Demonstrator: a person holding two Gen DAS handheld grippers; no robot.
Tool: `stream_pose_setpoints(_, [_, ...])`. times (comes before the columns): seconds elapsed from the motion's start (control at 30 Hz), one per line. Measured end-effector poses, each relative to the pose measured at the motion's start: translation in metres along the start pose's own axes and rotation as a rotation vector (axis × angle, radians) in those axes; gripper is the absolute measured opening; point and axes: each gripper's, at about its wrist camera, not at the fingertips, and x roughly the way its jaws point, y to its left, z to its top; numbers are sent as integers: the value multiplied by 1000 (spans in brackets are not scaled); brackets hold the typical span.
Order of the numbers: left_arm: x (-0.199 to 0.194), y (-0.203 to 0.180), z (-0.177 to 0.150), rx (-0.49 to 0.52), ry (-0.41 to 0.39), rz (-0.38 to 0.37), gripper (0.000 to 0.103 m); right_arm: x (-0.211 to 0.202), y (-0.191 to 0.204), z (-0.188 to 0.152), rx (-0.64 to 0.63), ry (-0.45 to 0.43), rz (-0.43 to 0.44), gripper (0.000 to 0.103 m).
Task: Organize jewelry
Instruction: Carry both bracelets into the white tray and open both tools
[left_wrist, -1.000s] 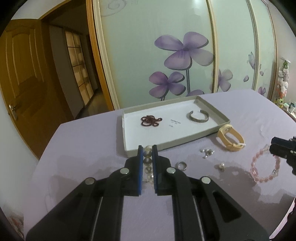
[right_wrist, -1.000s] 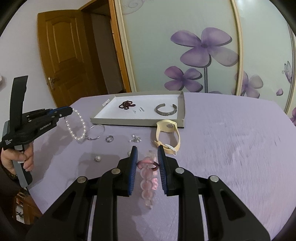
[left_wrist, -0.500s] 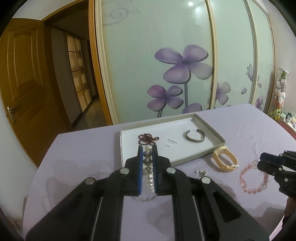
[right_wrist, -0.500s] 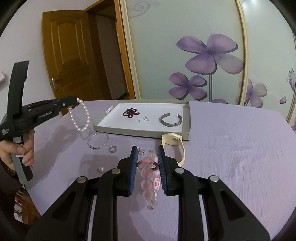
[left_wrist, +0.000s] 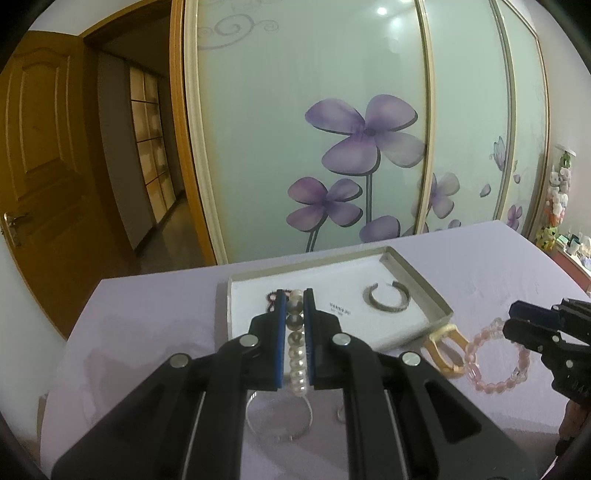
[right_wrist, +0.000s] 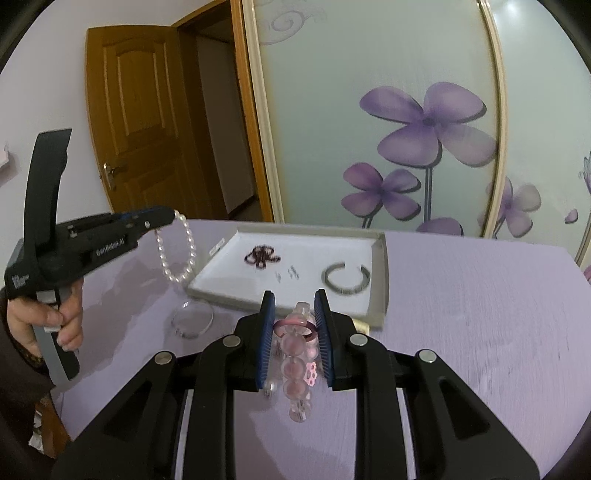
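A: How far along?
B: The tray (right_wrist: 380, 280) holds a dark bead string (right_wrist: 261, 256) and silver cuff (right_wrist: 346, 278).
A: And the grippers?
B: The left gripper (left_wrist: 294, 325) pinches the pearl bracelet (right_wrist: 177, 251), the right gripper (right_wrist: 294, 332) the pink bead bracelet (left_wrist: 496, 363), both aloft; a bangle (right_wrist: 192, 319) and tan band (left_wrist: 443, 347) wait by the tray's near edge.

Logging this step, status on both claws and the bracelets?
Left claw shut on pearl bracelet, airborne. Right claw shut on pink bead bracelet, airborne. Tray ahead holds silver cuff, dark beads; path unobstructed.
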Motion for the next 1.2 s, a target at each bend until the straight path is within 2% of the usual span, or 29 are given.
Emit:
stream_pose_setpoints(0.27, [46, 10, 23, -16, 1, 4, 9, 45, -7, 31, -15, 1, 3, 23])
stream_pose_setpoints(0.5, [97, 19, 28, -32, 51, 2, 9, 98, -21, 48, -16, 45, 17, 23])
stream_pose_setpoints(0.8, [139, 24, 26, -29, 94, 3, 9, 138, -28, 50, -23, 74, 26, 23])
stream_pose_setpoints(1.0, [156, 22, 21, -28, 116, 1, 9, 145, -31, 46, -25, 86, 15, 25])
stream_pose_setpoints(1.03, [159, 21, 20, -28, 119, 0, 9, 144, -31, 45, -23, 83, 18, 33])
stream_pose_setpoints(1.07, [160, 19, 20, -27, 122, 0, 9, 143, -31, 45, -17, 82, 22, 51])
stream_pose_setpoints(1.1, [162, 18, 20, -25, 124, -1, 9, 141, -31, 44, -14, 75, 26, 57])
stream_pose_setpoints(1.2, [164, 18, 20, -23, 125, 0, 9, 138, -29, 45, -25, 68, 28, 58])
